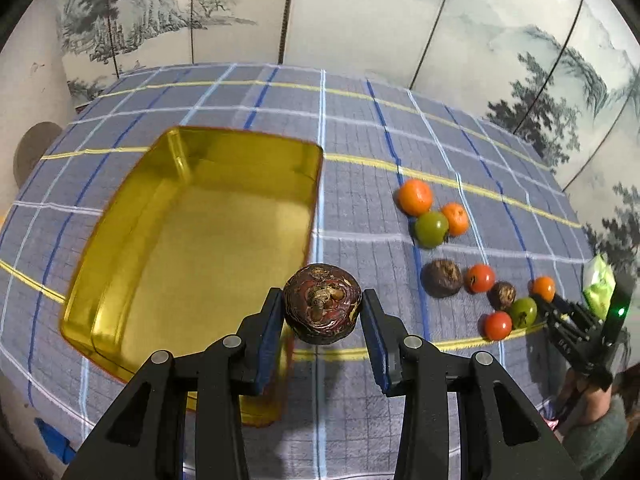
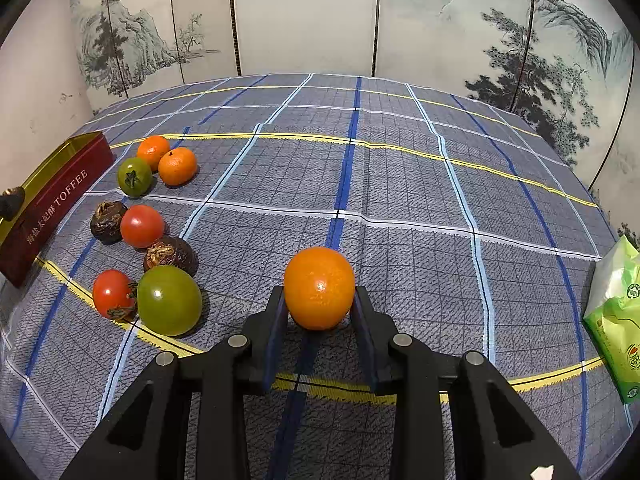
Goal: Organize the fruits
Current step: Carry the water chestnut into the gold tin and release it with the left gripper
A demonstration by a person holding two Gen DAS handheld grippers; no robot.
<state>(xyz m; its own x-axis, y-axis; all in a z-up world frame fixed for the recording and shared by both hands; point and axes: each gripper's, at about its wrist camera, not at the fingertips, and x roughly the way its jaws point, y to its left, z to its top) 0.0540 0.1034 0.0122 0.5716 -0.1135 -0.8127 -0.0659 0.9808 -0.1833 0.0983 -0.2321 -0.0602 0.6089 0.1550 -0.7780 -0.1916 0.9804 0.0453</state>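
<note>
Dark maroon, wrinkled, flattened-round fruit (image 1: 322, 304) clamped between blue-padded black fingers of left gripper (image 1: 322, 312), held over near right corner of gold-lined rectangular tin (image 1: 120, 240); tin interior seen bare. Smooth glossy orange fruit (image 2: 319, 288) pinched by narrowly parted right gripper (image 2: 319, 308), resting on checked woven cloth (image 2: 400, 200). Remaining red, green, orange, brown fruits clustered on cloth beside tin.

A dark brown, wrinkled fruit (image 1: 322, 303) sat pinched in the left claw (image 1: 322, 312) above the gold tin's (image 1: 120, 248) near corner. A smooth orange (image 2: 319, 288) sat gripped in the right claw (image 2: 320, 308); left of it lay tomatoes (image 2: 142, 226), green fruits (image 2: 169, 300) and mandarins (image 2: 177, 166).
</note>
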